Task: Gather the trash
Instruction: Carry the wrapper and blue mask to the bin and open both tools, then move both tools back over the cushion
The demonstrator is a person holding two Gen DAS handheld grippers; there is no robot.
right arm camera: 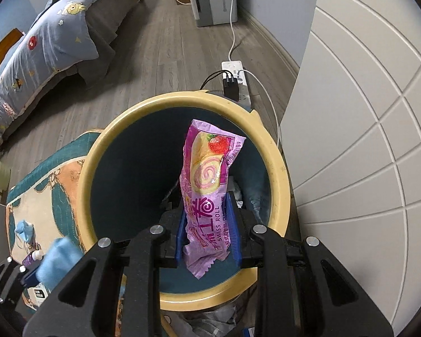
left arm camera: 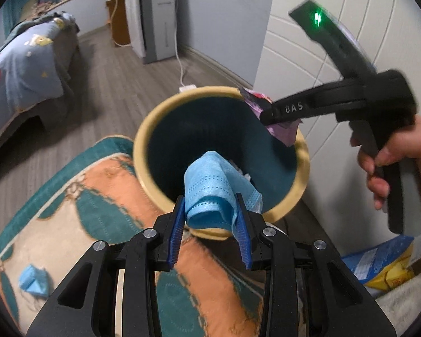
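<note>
The left claw (left arm camera: 210,219) grips a crumpled pale-blue face mask (left arm camera: 213,191), stitched lines across its folds, held over the near rim of the bin (left arm camera: 143,140). The right claw (right arm camera: 209,224) pinches a glossy purple snack wrapper (right arm camera: 207,185) with a strawberry and a pink swirl cake printed on it, lettered "SWISS ROLL". The wrapper's long axis runs away from the claw, its far end hanging over the bin's dark teal inside. Another blue mask (left arm camera: 33,280) lies on the patterned rug (left arm camera: 103,196) beside the cream-rimmed bin.
</note>
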